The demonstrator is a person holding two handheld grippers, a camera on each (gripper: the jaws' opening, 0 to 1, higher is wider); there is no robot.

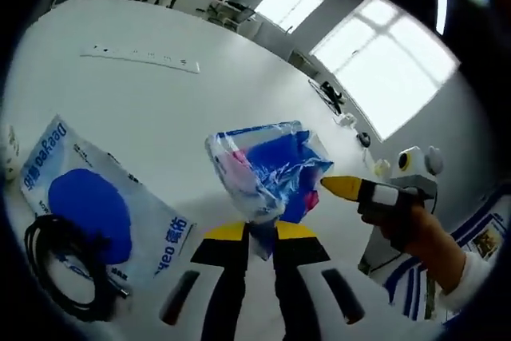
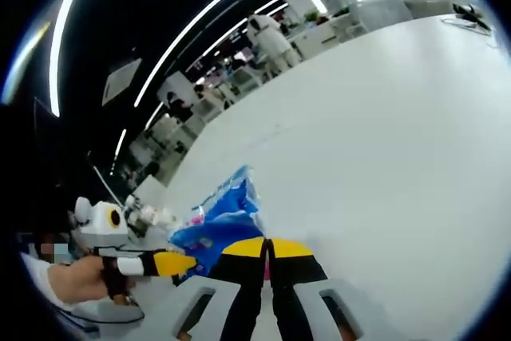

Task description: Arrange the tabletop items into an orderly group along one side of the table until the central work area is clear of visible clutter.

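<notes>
A clear plastic bag of blue and pink items [image 1: 267, 169] hangs above the white table [image 1: 176, 101], pinched between the pressed-together jaws of both the left gripper [image 1: 259, 229] and right gripper [image 2: 267, 247]. On the table nearby lie a blue-printed white pouch [image 1: 96, 197], a coiled black cable [image 1: 68, 269] and a white power strip [image 1: 140, 57].

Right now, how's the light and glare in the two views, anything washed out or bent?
Left gripper view: the windows are blown out white and the white table curves with the fisheye; the clear bag glints. Right gripper view: ceiling light strips streak across a dark ceiling, and the far background is soft.
</notes>
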